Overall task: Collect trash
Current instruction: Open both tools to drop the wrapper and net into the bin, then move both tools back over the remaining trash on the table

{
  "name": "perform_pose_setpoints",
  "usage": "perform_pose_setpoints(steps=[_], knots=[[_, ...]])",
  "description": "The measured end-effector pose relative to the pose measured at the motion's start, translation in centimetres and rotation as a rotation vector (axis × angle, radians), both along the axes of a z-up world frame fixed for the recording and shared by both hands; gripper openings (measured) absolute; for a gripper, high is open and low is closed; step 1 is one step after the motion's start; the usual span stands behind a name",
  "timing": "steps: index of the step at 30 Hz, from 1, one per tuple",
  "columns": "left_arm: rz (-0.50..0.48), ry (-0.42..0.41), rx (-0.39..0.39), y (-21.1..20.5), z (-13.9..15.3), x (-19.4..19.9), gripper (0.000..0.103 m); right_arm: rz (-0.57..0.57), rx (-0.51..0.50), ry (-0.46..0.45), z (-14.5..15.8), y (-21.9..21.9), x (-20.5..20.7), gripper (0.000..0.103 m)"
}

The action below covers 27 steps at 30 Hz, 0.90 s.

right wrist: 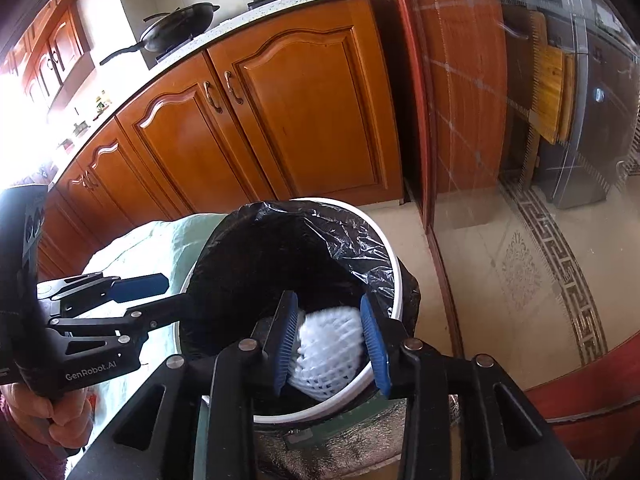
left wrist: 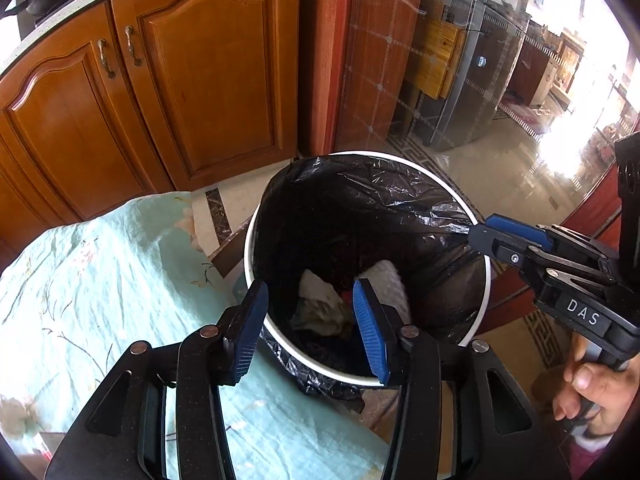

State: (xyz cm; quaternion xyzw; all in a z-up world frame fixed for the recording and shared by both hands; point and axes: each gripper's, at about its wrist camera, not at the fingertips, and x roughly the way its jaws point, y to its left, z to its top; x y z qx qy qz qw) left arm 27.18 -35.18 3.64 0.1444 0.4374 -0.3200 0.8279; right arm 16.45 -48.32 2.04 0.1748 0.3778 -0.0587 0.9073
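Blue ribbed fingers [right wrist: 285,344] apart, above white foam netting [right wrist: 328,354] in black-lined bin [right wrist: 352,388].

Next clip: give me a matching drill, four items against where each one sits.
Items:
1. white foam net
2. black liner
3. wok
4. floral cloth

Places:
A. on the countertop
B. down inside the bin
C. folded over the bin's rim
D. spread beside the bin

Pairs: 1-B, 2-C, 3-A, 4-D

Black bin liner [left wrist: 360,208], white bin rim [right wrist: 394,280], white netted foam [right wrist: 330,344], pale-green floral cloth [left wrist: 104,264].
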Motion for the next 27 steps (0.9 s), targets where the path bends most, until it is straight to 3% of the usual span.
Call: perform_pose_setpoints(steps=[8, 16, 27], knots=[[0.093, -0.013, -0.094, 5.1, 0.9, -1.8, 0.046, 0.007, 0.041, -0.047, 0.6, 1.2, -1.7, 0.035], [0.219, -0.002, -0.175, 11.6, 0.5, -4.5, 0.047, 0.037, 0.1, -0.095, 0.5, 4.8, -4.0, 0.044], [0.352, -0.022, -0.206, 20.0, 0.3, -8.2, 0.049, 0.127, 0.172, -0.104, -0.4, 11.2, -5.4, 0.046]])
